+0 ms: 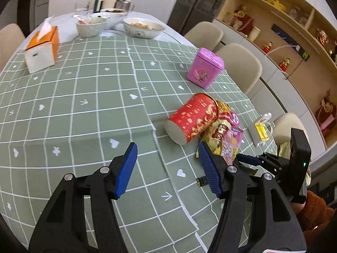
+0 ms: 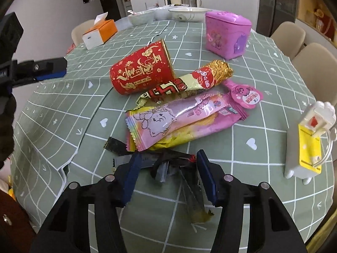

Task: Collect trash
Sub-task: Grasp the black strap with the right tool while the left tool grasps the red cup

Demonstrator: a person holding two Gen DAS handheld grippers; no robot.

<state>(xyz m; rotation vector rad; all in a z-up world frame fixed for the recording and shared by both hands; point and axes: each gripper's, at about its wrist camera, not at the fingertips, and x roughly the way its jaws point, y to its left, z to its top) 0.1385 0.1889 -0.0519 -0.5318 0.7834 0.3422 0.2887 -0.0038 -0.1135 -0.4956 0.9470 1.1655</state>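
Observation:
A red paper cup (image 1: 192,119) (image 2: 141,70) lies on its side on the green checked tablecloth. Beside it lie a gold-and-red wrapper (image 2: 189,80) and a pink cartoon wrapper (image 2: 181,118) (image 1: 230,141). A small pink lidded bin (image 1: 205,67) (image 2: 227,34) stands upright behind them. My right gripper (image 2: 167,164) is open, its fingers on either side of a dark crumpled wrapper (image 2: 168,162) lying on the cloth. My left gripper (image 1: 167,161) is open and empty above the cloth, left of the cup; it also shows at the left edge of the right wrist view (image 2: 50,69).
A white and yellow toy stand (image 2: 309,145) (image 1: 261,129) sits at the table's right edge. An orange tissue box (image 1: 42,49) (image 2: 99,33), several bowls (image 1: 143,27) and flasks stand at the far end. Beige chairs (image 1: 240,63) ring the table.

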